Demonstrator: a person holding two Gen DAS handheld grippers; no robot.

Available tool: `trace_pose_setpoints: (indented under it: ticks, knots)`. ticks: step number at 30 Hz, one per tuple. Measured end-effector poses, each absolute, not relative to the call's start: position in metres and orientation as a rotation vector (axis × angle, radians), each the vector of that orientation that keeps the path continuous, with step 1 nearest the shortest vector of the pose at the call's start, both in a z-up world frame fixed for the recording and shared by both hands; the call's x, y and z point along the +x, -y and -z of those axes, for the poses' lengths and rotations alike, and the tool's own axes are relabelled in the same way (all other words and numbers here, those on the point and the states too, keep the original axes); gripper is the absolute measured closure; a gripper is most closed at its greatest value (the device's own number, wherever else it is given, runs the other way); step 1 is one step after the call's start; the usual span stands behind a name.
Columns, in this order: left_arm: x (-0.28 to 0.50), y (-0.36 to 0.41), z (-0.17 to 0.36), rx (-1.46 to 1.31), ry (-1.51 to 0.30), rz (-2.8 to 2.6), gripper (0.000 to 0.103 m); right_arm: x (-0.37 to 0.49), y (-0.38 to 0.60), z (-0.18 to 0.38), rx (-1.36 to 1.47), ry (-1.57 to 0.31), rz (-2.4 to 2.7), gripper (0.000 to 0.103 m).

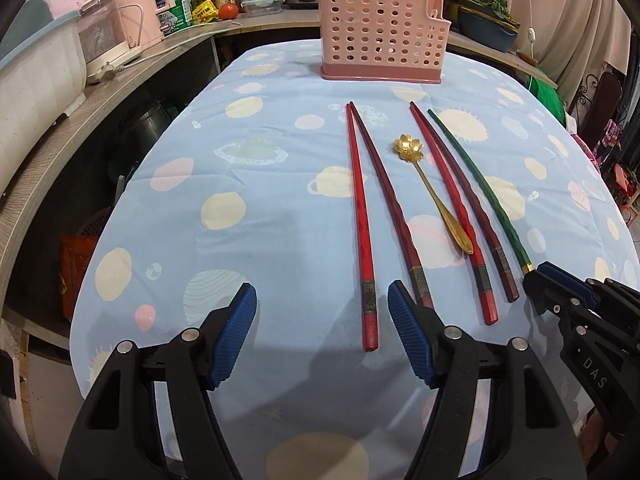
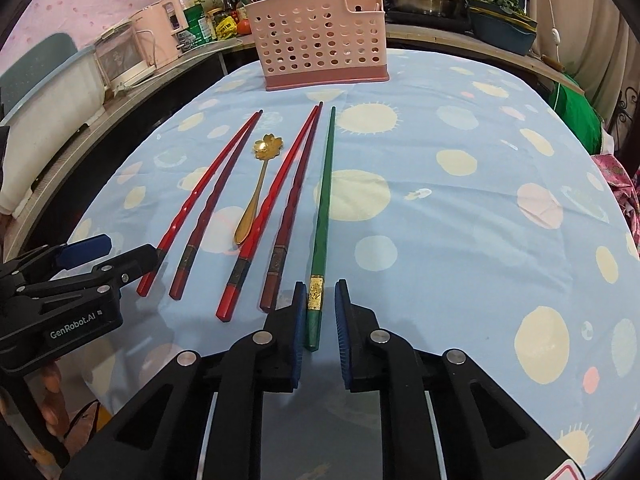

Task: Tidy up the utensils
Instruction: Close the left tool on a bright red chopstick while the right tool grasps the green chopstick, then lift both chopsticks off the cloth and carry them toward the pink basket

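Right hand-held gripper (image 2: 320,312) is down low over the near end of the green chopstick (image 2: 322,200), its blue pads straddling the butt by the gold band: the left pad looks to be touching, but a gap shows on the right side, so I'd call this a closing grip not yet fully pinched. The left hand-held gripper (image 1: 322,320) hangs open over the cloth-covered counter (image 1: 180,208), with the butt of the leftmost red chopstick (image 1: 360,216) lying just beside its right finger, nothing held. The rest of the set lies in a row on the counter: a darker red stick (image 1: 390,200) next to it, the gold flower spoon (image 1: 434,196) in the middle, then another red pair (image 1: 452,200) beside the green one. The pink perforated caddy (image 1: 380,36) stands upright at the far end, well apart from the row. To do this pick well, I'd say finish the squeeze squarely across the stick's flats, keep the fingers clear of the neighbouring dark red stick so it doesn't get dragged, and lift the butt first so the tip trails cleanly. A thin, smooth stick like that may pivot in the pads, so a firm centred pinch matters before carrying it to the caddy.
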State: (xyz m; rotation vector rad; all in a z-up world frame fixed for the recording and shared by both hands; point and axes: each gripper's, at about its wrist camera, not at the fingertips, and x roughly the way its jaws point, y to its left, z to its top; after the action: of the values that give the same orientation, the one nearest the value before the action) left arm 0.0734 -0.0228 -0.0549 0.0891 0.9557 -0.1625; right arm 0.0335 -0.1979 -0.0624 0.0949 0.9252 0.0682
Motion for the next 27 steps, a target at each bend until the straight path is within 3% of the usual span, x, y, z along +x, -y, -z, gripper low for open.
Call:
trace_pose_setpoints:
  ticks: [5, 8, 14, 25, 27]
  knots:
    - [0.0738, 0.0226, 0.0575, 0.079, -0.965, 0.171, 0.039, 0.0333, 0.1979, 0.0628, 0.092, -0.924, -0.068, 0.091]
    - [0.0742, 0.0227, 0.0602, 0.070, -0.977, 0.180, 0.044, 0.0331, 0.1978, 0.0631, 0.091, -0.924, -0.068, 0.092]
    - [0.0729, 0.0228, 0.0626, 0.061, -0.990, 0.192, 0.058, 0.0331, 0.1979, 0.0632, 0.085, -0.921, -0.066, 0.092]
    - [0.0726, 0.0214, 0.0608, 0.029, -1.001, 0.230, 0.095, 0.0324, 0.1969, 0.0637, 0.086, -0.922, -0.067, 0.095]
    - [0.0723, 0.0214, 0.0604, 0.023, -1.005, 0.236, 0.095, 0.0325, 0.1968, 0.0637, 0.086, -0.923, -0.067, 0.095]
